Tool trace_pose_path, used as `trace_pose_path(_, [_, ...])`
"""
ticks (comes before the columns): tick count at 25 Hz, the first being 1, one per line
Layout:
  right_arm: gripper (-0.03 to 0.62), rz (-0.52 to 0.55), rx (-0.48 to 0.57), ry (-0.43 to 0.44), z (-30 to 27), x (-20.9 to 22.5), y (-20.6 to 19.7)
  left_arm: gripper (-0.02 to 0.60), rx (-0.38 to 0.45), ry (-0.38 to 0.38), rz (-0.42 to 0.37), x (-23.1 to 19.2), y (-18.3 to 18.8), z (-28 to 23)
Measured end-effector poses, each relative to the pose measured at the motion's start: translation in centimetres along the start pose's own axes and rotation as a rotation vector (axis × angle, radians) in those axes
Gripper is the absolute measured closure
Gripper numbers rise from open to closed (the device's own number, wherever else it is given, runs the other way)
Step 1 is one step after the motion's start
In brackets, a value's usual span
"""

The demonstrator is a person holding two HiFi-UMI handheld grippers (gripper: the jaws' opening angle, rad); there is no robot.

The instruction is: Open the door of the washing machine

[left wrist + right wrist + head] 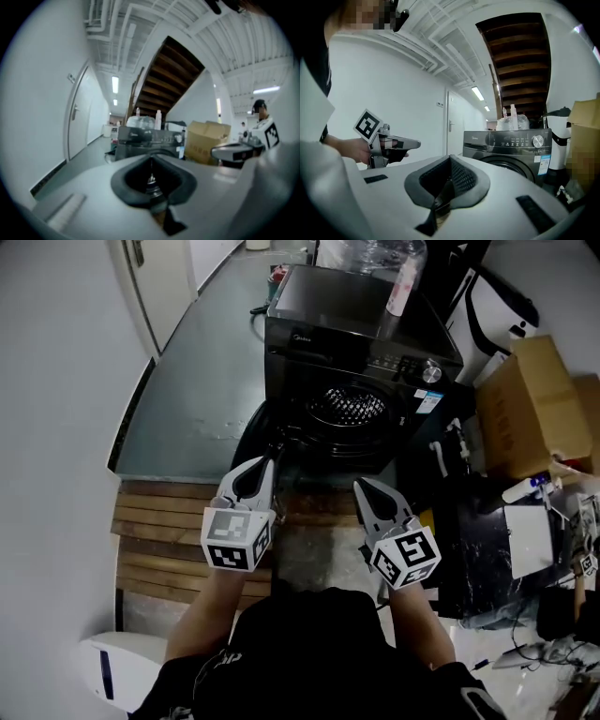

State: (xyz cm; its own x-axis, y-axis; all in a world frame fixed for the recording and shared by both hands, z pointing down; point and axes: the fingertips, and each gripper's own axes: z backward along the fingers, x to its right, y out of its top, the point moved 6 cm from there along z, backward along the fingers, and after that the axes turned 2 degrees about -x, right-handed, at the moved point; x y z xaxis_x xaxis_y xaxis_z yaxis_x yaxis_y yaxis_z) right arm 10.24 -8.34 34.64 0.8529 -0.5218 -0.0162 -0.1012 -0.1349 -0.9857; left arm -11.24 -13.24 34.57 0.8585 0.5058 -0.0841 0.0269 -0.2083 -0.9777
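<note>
At the upper centre of the head view, the dark front-loading washing machine [361, 343] stands on the grey floor, its control panel facing me. Its round door [267, 432] looks swung out toward the left of the frame, and the perforated drum [349, 407] shows bare beside it. Below the machine, in the middle of the frame, I hold both grippers roughly level and pointed at it, apart from its front. The left gripper [269, 463] has its jaws pressed together on themselves, and the right gripper [360, 485] is likewise closed tight, pad against pad. A white bottle [403, 282] stands on the machine's top at the upper right. A cardboard box [534, 395] sits toward the right edge, and wooden slats [155, 531] lie at the lower left.
</note>
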Motion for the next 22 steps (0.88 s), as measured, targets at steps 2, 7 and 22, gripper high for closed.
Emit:
trace_pose_path(2, [0.599, -0.004, 0.021, -0.009, 0.2, 0.2, 0.3, 0.566, 0.007, -0.014, 0.021, -0.2, -0.1, -0.4])
trace_pose_path(7, [0.599, -0.009, 0.101, -0.047, 0.6, 2.8, 2.2, 0.569, 0.03, -0.012, 0.002, -0.6, 1.3, -1.4])
trace_pose_path(22, [0.6, -0.007, 0.131, -0.082, 2.1, 11.2, 3.3, 0.574, 0.03, 0.064, 0.065, -0.3, 3.1, -5.4])
